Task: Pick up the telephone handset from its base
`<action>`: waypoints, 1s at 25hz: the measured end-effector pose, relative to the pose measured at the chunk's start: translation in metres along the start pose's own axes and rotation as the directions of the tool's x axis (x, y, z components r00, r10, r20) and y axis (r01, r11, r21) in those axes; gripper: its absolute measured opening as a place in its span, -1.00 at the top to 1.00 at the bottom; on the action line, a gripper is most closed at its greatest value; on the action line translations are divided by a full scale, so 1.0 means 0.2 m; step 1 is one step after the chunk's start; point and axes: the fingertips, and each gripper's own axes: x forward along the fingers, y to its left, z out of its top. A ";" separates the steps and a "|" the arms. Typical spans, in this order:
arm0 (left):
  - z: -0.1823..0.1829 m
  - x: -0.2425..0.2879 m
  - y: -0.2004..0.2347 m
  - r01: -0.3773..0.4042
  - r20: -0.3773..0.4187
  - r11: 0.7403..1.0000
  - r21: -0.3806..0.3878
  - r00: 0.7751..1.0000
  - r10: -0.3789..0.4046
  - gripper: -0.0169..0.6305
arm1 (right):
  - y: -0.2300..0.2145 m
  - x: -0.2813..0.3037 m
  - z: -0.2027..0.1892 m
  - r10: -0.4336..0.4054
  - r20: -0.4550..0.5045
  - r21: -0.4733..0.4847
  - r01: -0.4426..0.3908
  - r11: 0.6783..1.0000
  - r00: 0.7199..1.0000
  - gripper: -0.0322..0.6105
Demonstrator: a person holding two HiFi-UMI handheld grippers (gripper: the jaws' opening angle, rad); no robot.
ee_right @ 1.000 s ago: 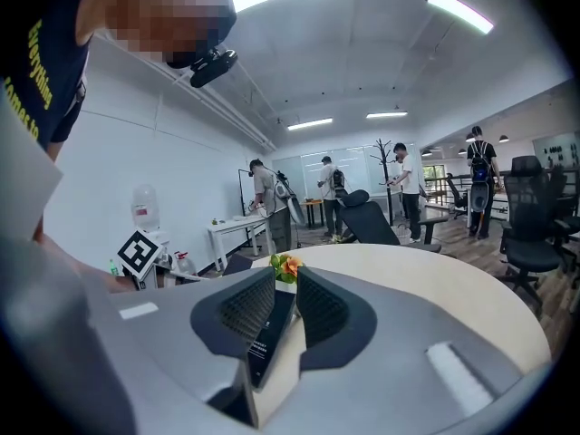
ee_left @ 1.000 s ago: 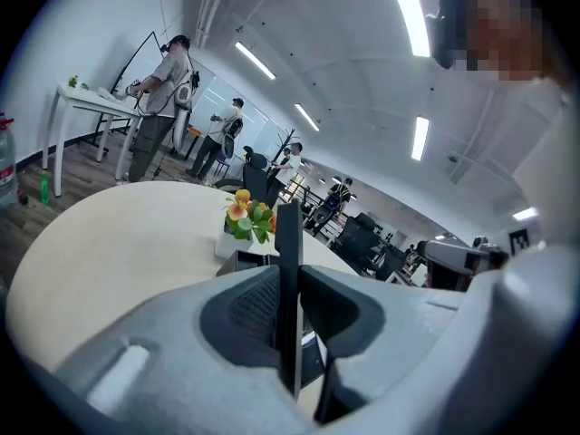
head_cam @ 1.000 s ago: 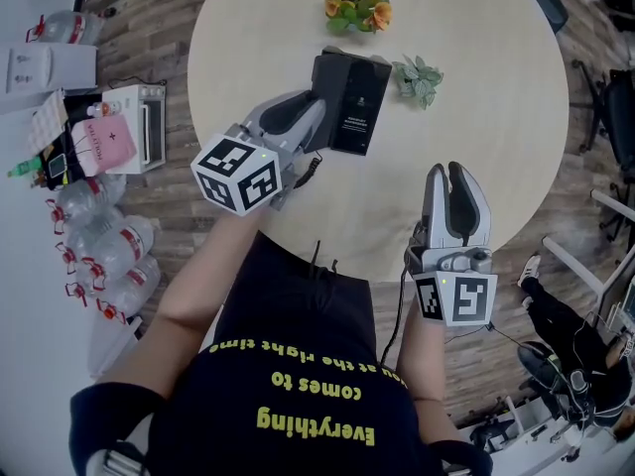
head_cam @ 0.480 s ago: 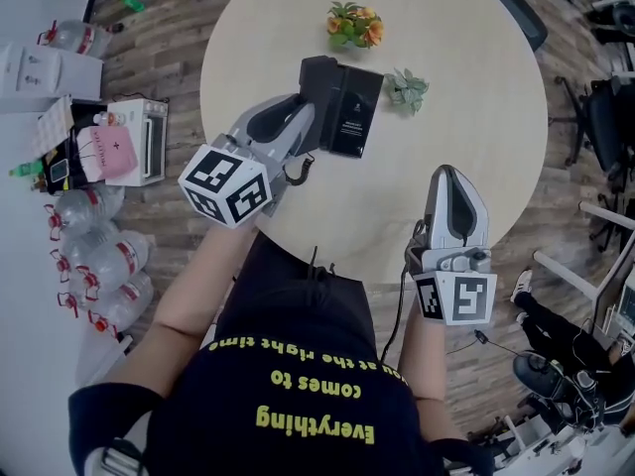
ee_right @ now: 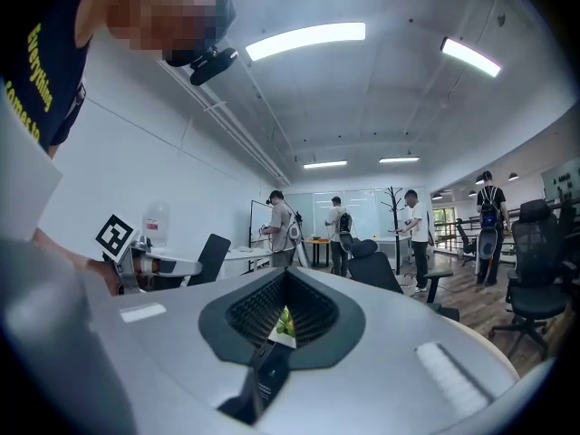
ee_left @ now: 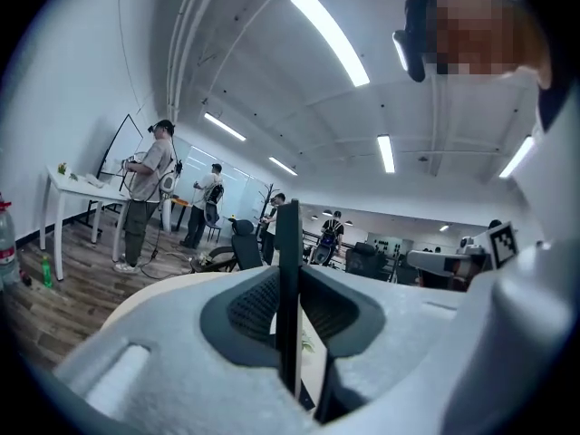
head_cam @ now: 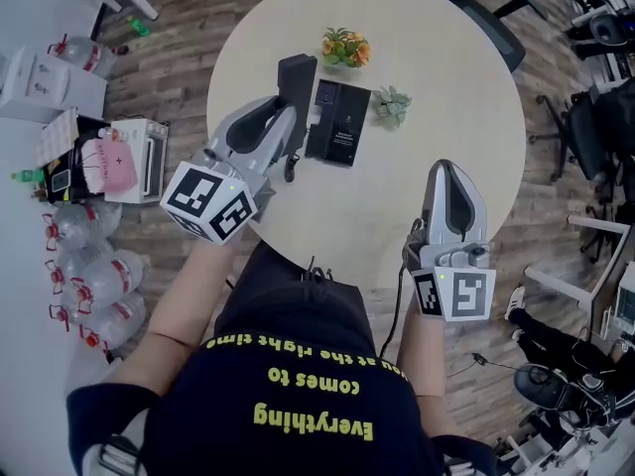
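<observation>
When you look down through the head view, count one round table (head_cam: pixel 476 167), two grippers, one handset, one base and two small plants. Your left gripper (head_cam: pixel 282 117) is clamped on the black handset (head_cam: pixel 296 79). The handset stands on edge just left of the base (head_cam: pixel 337 122), apart from it. The base lies flat on the table, with the flowering plant (head_cam: pixel 344 48) beyond it and the green plant (head_cam: pixel 389 105) to its right. Your right gripper (head_cam: pixel 453 172) hangs over the near table edge, jaws closed and empty.

Left gripper view: the handset (ee_left: pixel 288 270) shows edge-on as one thin dark bar with both pads (ee_left: pixel 249 306) pressed on it. The head view does not show that contact.

Right gripper view: the jaws of your right gripper (ee_right: pixel 286 284) are drawn together with nothing held. One plant (ee_right: pixel 285 323) and the base (ee_right: pixel 263 383) show in a sliver past them. The left gripper's marker cube (ee_right: pixel 115 236) sits at the left.
</observation>
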 end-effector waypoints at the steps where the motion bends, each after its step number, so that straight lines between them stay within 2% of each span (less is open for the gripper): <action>1: 0.03 -0.02 -0.01 0.000 0.010 1.000 0.012 1.000 0.000 0.72 | 0.01 -0.01 0.03 0.000 0.012 -0.004 0.000 1.000 1.000 0.87; 13: 0.30 -0.25 -0.13 -0.005 0.114 0.995 0.096 0.993 -0.006 0.72 | 0.08 -0.07 0.24 -0.004 0.118 -0.049 0.010 0.999 0.993 0.87; 18: 0.33 -0.32 -0.14 -0.018 0.130 0.993 0.120 0.992 0.002 0.72 | 0.09 -0.09 0.30 -0.009 0.144 -0.066 0.019 0.998 0.990 0.87; 25: 0.32 -0.33 -0.15 -0.023 0.142 0.994 0.109 0.990 0.007 0.72 | 0.08 -0.11 0.32 -0.012 0.150 -0.078 0.024 0.997 0.989 0.87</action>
